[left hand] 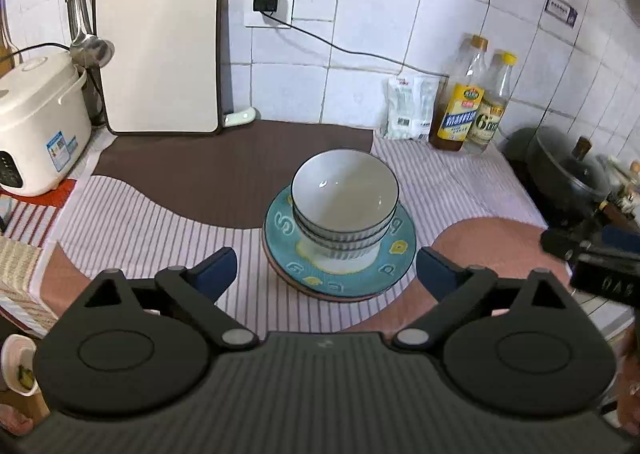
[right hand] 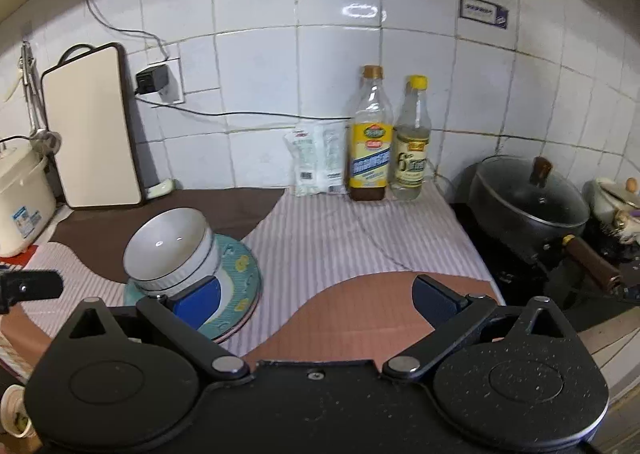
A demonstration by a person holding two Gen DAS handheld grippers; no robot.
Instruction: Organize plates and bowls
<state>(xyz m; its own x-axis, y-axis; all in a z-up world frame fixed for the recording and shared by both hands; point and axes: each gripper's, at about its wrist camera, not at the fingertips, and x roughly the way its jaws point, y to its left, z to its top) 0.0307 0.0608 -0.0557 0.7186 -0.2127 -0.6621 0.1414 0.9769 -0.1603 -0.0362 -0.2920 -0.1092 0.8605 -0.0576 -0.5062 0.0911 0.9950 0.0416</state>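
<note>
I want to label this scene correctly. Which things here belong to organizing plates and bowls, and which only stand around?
For the job:
- stacked white ribbed bowls
- teal patterned plate beneath them, on a pink plate

Just standing around:
- white rice cooker
- white cutting board
- two yellow-capped bottles
- black lidded pot

Bare cloth rings the bowl stack; bottles crowd the wall.

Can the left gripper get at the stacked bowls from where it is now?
Probably yes. The left gripper is open and empty, with the bowls straight ahead on the teal plate. Nothing lies between its fingers and the stack. The right gripper, also open, is off to the side, clear of that path.
</note>
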